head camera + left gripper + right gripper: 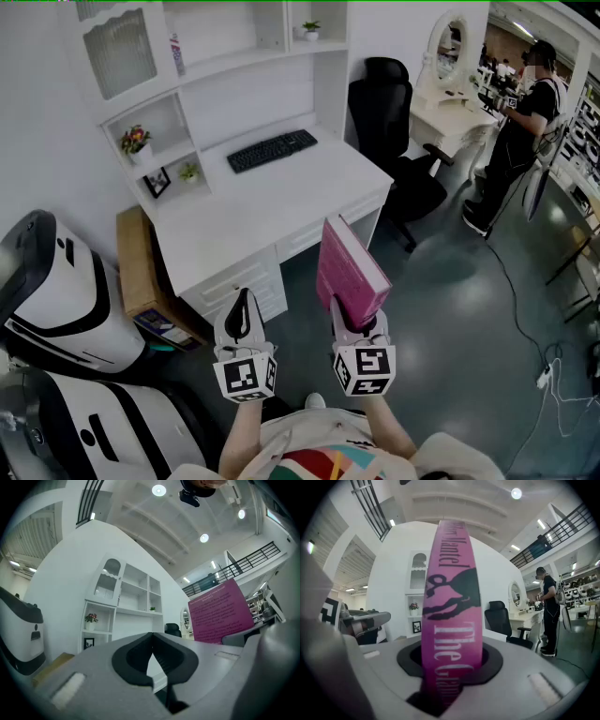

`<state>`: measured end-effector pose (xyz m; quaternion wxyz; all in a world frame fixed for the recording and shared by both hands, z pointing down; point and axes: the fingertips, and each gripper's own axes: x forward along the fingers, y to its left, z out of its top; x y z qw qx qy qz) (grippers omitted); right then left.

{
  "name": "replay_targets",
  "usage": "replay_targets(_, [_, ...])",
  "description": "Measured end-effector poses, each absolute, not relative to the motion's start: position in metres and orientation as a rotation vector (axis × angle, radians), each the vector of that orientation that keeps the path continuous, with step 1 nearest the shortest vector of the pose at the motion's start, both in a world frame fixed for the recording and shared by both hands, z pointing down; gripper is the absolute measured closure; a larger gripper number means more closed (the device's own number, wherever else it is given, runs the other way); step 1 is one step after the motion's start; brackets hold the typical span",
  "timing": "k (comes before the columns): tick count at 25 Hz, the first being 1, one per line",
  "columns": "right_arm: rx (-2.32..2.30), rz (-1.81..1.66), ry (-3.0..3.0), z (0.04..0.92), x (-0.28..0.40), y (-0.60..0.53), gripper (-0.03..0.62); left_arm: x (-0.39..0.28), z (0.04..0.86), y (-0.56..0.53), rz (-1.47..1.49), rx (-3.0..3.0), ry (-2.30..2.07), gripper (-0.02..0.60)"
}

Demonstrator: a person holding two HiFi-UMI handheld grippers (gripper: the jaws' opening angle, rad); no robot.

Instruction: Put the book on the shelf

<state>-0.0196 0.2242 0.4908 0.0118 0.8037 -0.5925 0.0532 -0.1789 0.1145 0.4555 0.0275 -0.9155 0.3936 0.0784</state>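
A thick magenta book (349, 270) stands upright in my right gripper (354, 323), which is shut on its lower end. Its spine (452, 602) fills the middle of the right gripper view, and its printed cover (219, 613) shows at the right in the left gripper view. My left gripper (242, 319) hangs beside it, shut with nothing between its jaws (152, 656). Both grippers are held in front of the white desk (272, 202). Its white shelf unit (216, 56) rises at the back against the wall.
A black keyboard (272, 150) lies on the desk. Small plants (136, 141) and a picture frame (157, 182) sit in the left cubbies. A black office chair (398, 141) stands to the desk's right. A wooden box (141, 272) and white machines (56, 291) are at left. A person (520, 122) stands far right.
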Motion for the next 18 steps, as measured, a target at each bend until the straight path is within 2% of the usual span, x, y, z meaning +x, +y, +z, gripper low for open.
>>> replay_targets(18, [2.587, 0.269, -1.869, 0.504, -0.008, 0.234, 0.448, -0.178, 0.461, 0.128, 0.198, -2.819, 1.204, 0.583])
